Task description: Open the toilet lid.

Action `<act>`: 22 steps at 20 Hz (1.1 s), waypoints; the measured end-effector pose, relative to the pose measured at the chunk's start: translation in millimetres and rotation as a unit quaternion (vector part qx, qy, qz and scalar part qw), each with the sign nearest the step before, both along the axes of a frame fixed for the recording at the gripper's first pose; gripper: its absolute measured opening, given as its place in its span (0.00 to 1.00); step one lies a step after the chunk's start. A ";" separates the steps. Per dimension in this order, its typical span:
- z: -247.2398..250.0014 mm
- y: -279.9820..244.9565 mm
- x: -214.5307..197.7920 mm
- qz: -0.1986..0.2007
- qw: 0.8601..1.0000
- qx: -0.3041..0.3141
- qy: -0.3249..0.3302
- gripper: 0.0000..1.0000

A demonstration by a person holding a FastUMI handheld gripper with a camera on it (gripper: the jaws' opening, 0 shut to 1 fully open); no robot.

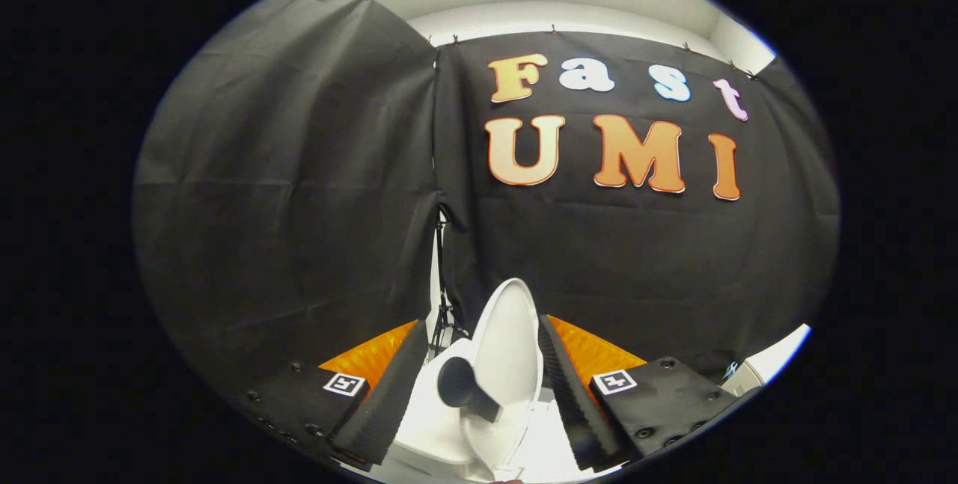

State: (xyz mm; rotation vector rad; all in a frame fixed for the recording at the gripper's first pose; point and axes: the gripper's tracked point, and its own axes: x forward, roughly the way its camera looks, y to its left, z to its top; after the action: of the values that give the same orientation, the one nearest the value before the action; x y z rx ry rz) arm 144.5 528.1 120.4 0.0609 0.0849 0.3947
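Note:
The white toilet lid stands raised, nearly upright, between my fingers. A dark cone-shaped handle sticks out of its face toward the left finger. Below the lid I see the white seat and bowl rim. My gripper is open, with a wide gap between the fingers. The right finger lies close along the lid's right edge; whether it touches I cannot tell. The left finger stays apart from the lid, to the left of the handle.
The booth's black cloth wall hangs close behind the toilet. A thin dark stand shows in the gap between two cloth panels. A white object sits low at the right.

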 end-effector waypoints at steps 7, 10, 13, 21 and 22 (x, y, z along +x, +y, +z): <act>36.9 -142.6 8.1 -0.036 0.998 0.022 -0.039 0.95; 36.4 -215.3 -11.2 -0.056 0.996 0.007 -0.067 0.95; 28.9 -276.6 -34.9 -0.074 0.995 0.006 -0.071 0.95; -20.7 -412.1 -63.7 -0.125 0.990 -0.033 -0.055 0.95; -29.1 -424.1 -66.8 -0.131 0.989 -0.035 -0.052 0.95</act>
State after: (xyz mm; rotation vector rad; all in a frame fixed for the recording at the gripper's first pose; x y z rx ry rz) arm 77.6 104.0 91.3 -0.0179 -0.0124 0.1321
